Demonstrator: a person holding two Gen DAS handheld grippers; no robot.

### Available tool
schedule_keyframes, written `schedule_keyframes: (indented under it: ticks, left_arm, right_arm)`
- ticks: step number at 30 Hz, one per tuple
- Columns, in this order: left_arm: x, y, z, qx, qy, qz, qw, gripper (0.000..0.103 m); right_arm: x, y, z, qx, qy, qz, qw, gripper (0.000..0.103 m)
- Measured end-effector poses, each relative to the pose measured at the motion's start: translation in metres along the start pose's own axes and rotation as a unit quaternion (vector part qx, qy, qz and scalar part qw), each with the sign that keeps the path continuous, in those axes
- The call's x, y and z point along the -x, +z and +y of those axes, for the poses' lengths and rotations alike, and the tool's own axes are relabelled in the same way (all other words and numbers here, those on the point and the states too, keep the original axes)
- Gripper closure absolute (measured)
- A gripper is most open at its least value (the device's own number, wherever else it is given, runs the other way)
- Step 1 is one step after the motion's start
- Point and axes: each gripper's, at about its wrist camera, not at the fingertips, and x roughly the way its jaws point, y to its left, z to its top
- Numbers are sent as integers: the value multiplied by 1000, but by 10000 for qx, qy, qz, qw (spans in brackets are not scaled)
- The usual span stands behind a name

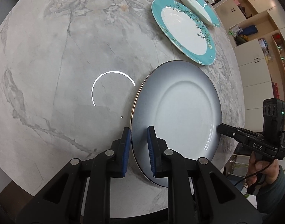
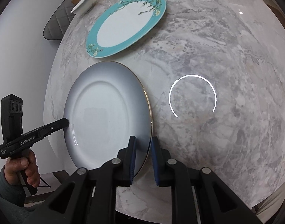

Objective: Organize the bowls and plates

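Observation:
A large grey-white plate (image 1: 181, 115) with a thin gold rim lies on the round marble table (image 1: 58, 56); it also shows in the right wrist view (image 2: 105, 115). My left gripper (image 1: 139, 141) straddles the plate's left rim, one blue pad under and one over it, with a narrow gap. My right gripper (image 2: 143, 149) straddles the opposite rim the same way. Each gripper shows in the other view, tip at the plate's edge. Beyond lie a teal-rimmed flowered plate (image 1: 185, 31) (image 2: 125, 24) and a teal flowered bowl (image 1: 196, 3).
White dishes (image 2: 82, 3) and a brown sheet sit at the far table edge in the right wrist view. A grey chair (image 2: 56, 26) stands beside the table. Open shelving (image 1: 258, 37) stands to the right past the table edge in the left wrist view.

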Motion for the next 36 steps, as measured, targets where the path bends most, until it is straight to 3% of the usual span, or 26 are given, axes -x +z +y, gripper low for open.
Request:
schedule_keyframes:
  ticks: [5, 9, 11, 14, 16, 18, 20, 24, 27, 33, 36]
  left_arm:
    - [-3, 11, 1, -15, -42, -2, 10000, 86]
    - [-3, 14, 2, -60, -67, -45, 9999, 85]
    - [-1, 15, 5, -76, -34, -17, 10000, 81]
    - [13, 18, 18, 71, -68, -48, 9999, 65]
    - [29, 27, 28, 186, -125, -195, 9996, 63]
    - [46, 46, 34, 150, -170, -458, 9987, 58]
    - [54, 76, 33, 14, -194, -749, 9970, 55]
    - [39, 143, 17, -215, -449, -663, 9966, 53]
    - [16, 181, -1, -675, -227, -583, 9958, 53]
    - [-28, 205, -6, -808, -225, -186, 9963, 53]
    - [-34, 209, -9, -894, -313, -249, 9952, 53]
  right_arm:
    - [-1, 11, 1, 2, -31, -7, 10000, 84]
    - [-2, 14, 6, 30, -57, -25, 10000, 74]
    - [-1, 14, 10, 16, -25, -77, 10000, 68]
    - [10, 16, 13, 50, 11, -238, 9997, 64]
    - [27, 22, 12, 47, 82, -471, 9988, 55]
    - [42, 36, 6, -5, 267, -754, 9968, 37]
    - [49, 57, 1, -40, 393, -962, 9946, 29]
    - [44, 109, -13, -169, 684, -1236, 9898, 29]
    - [30, 142, -23, -363, 904, -1249, 9874, 29]
    - [1, 169, -43, -637, 824, -1086, 9886, 32]
    - [-5, 171, -44, -603, 1015, -1145, 9864, 35]
